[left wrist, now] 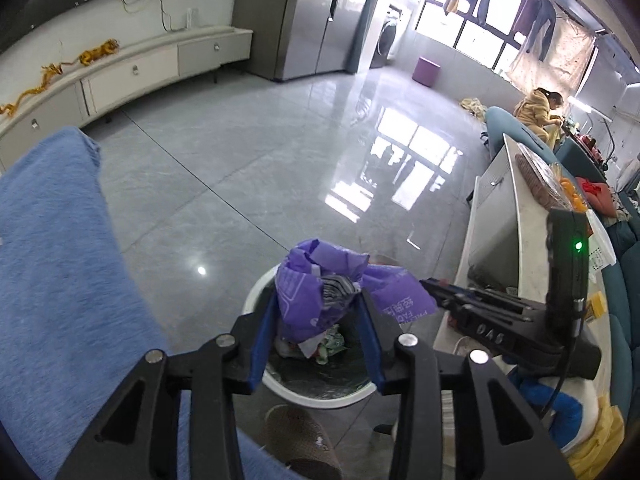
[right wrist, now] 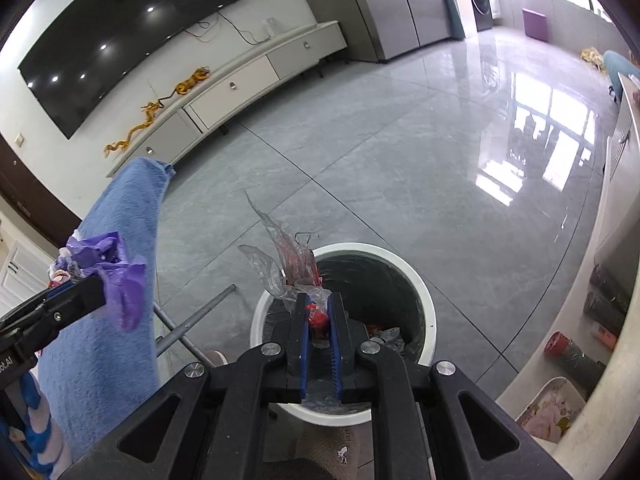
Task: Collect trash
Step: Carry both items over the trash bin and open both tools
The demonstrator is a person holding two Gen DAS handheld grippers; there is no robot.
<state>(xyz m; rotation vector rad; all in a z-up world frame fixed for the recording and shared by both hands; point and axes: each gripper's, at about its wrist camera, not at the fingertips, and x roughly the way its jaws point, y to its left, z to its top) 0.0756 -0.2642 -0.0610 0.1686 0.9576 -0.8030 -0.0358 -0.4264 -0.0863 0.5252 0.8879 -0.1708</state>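
Observation:
A white round trash bin (left wrist: pixel 256 300) (right wrist: pixel 420 292) with a dark liner stands on the grey floor; some trash lies inside. My left gripper (left wrist: pixel 318 296) is shut on a crumpled purple plastic wrapper (left wrist: pixel 304 284) and holds it above the bin's opening. The wrapper also shows in the right wrist view (right wrist: pixel 120 280), at the left. My right gripper (right wrist: pixel 318 300) is shut on a clear plastic wrapper with red print (right wrist: pixel 288 260), held over the bin's near rim. The right gripper shows from the side in the left wrist view (left wrist: pixel 424 282).
A blue towel (left wrist: pixel 60 280) (right wrist: pixel 116 280) hangs at the left, close to the bin. A white low table (left wrist: pixel 520 216) with snacks stands at the right, a sofa behind it. A TV cabinet (right wrist: pixel 240 76) lines the far wall. A slipper (left wrist: pixel 296 436) lies before the bin.

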